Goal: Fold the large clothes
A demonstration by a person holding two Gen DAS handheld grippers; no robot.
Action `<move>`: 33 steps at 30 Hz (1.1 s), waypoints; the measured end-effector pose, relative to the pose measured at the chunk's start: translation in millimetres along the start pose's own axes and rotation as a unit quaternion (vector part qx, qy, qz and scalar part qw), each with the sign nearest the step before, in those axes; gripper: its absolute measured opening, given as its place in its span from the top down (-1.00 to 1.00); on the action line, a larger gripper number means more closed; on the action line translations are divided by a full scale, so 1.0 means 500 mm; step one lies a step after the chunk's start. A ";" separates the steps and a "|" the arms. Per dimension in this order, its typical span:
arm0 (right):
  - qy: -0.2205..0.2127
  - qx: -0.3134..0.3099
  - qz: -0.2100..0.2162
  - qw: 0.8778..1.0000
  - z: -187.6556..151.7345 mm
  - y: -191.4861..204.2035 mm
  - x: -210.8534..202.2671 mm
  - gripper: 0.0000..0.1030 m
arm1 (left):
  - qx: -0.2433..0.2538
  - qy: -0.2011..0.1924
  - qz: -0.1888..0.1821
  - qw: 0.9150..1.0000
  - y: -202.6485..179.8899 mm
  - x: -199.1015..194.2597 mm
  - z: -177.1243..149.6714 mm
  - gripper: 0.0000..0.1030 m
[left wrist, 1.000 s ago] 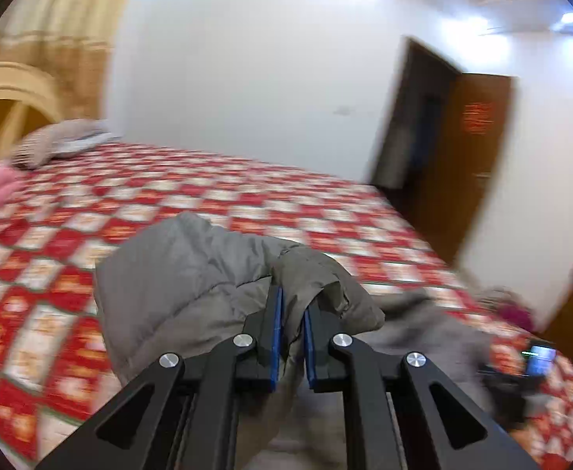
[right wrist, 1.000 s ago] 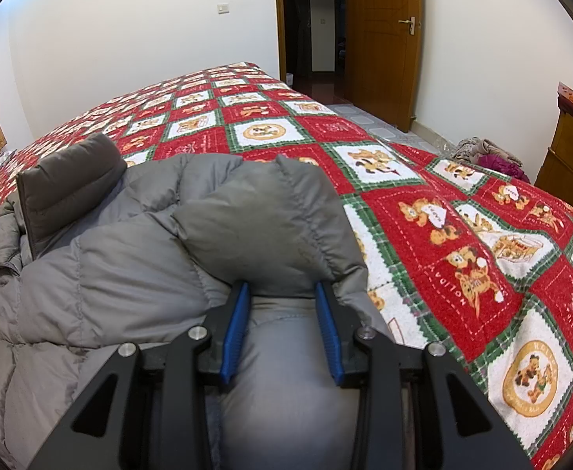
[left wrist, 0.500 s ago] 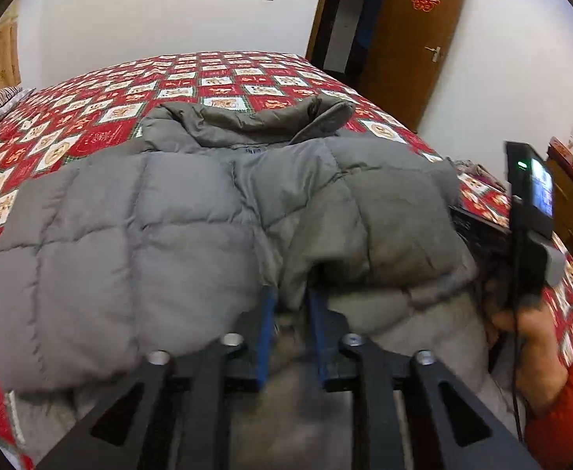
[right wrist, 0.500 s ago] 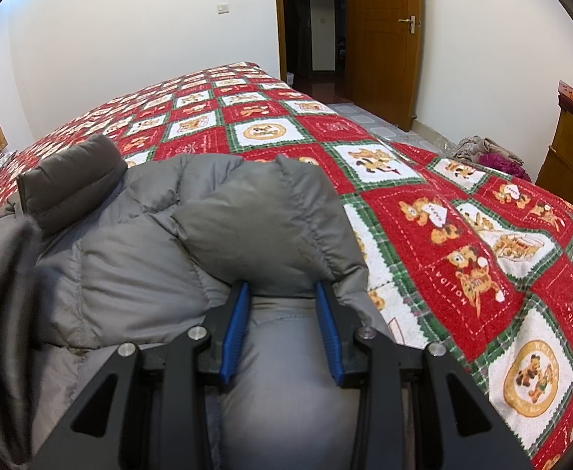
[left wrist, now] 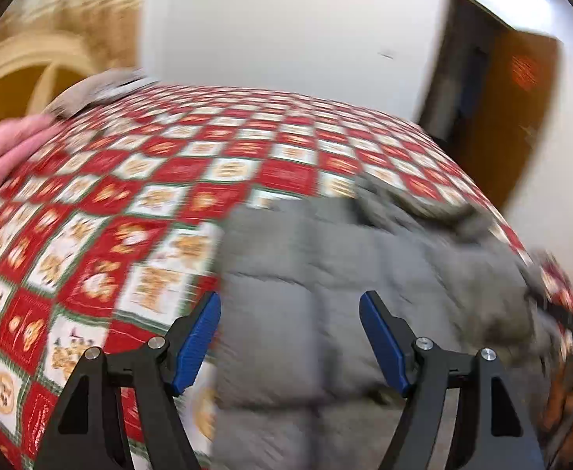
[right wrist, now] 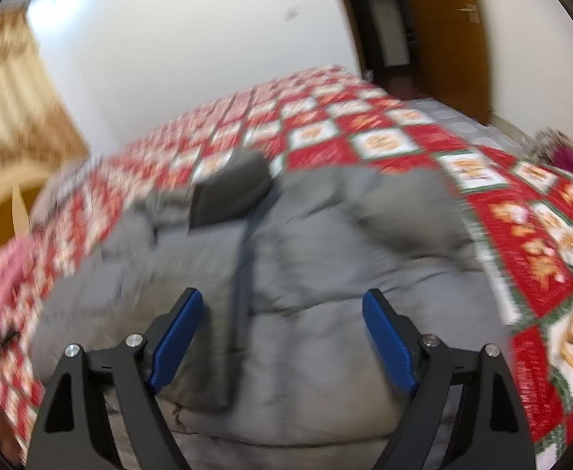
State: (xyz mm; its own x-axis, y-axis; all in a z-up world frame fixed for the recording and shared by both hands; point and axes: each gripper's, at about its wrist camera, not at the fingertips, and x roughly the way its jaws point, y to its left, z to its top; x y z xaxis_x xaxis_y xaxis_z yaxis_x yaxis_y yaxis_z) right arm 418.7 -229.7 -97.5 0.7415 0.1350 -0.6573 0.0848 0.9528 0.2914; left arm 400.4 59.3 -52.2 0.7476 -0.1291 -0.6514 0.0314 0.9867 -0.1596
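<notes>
A grey puffer jacket [left wrist: 345,274] lies on the red and white patterned bedspread [left wrist: 137,180], folded over itself. In the right wrist view the jacket [right wrist: 306,258] fills the middle, with its dark collar [right wrist: 227,192] at the far end. My left gripper [left wrist: 289,337] is open and empty above the jacket's left part. My right gripper [right wrist: 282,333] is open and empty above the jacket's near part. Both views are blurred by motion.
A pink pillow [left wrist: 0,156] and a striped pillow [left wrist: 94,86] lie by the wooden headboard [left wrist: 20,70]. A brown door [right wrist: 443,31] stands beyond the bed's far side. A heap of clothes [right wrist: 564,152] lies on the floor at the right.
Both grippers have let go of the jacket and opened wide. The left side of the jacket now lies folded over the middle. Both cameras have swung and pulled back.
</notes>
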 end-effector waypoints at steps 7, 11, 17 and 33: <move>0.003 -0.072 -0.056 0.996 0.018 0.052 0.021 0.87 | -0.020 0.028 0.058 0.998 0.027 0.073 0.026 -0.43; -0.004 -0.094 -0.129 0.987 0.030 0.010 -0.001 0.87 | 0.000 0.062 0.098 0.993 0.011 0.125 0.006 -0.43; -0.020 -0.026 -0.057 0.998 0.031 -0.017 -0.023 0.03 | -0.019 0.054 0.068 0.996 0.012 0.120 -0.028 -0.43; -0.003 -0.146 -0.113 0.983 0.021 0.097 0.041 0.52 | -0.004 0.015 0.089 0.996 0.014 0.097 0.008 -0.43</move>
State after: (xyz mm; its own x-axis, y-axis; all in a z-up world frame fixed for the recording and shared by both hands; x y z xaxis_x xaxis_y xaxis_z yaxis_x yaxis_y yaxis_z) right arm 444.8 -183.7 -89.5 0.7302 -0.0889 -0.6774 0.0535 0.9959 -0.0731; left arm 439.7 60.3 -81.8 0.7214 0.0444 -0.6911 -0.1053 0.9934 -0.0462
